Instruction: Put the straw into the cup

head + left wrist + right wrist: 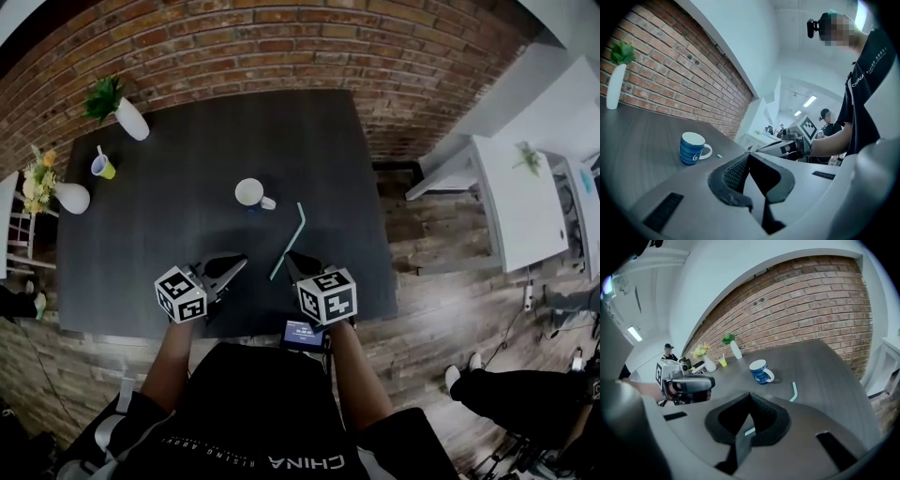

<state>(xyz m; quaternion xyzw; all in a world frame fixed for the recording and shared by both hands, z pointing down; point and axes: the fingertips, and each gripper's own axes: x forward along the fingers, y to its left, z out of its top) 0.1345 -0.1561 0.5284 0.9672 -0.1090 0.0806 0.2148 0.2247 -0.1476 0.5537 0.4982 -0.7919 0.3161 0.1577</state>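
Jaws closed on my left gripper (241, 260) and right gripper (292, 256), both over the dark table (178, 225) near its 6 o'clock edge; brick wall (281, 37) at 12, open wood floor (436, 248) at 3.

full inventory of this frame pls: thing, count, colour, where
table: 1, dark grey, centre of view
mug: 1, blue outside, white inside, mid-table, handle toward the straw
straw: 1, teal, bent far end, lying flat right of the mug
vase with green plant: 1, white, far left corner of table
vase with yellow flowers: 1, white, left edge of table
small cup: 1, yellow-green, between the two vases
desk: 1, white, right of table
bystander: 1, dark trousers, on the floor, lower right
left tool: 1, jaws together, empty, near table edge
right tool: 1, jaws together, over the straw's near end, not gripping it
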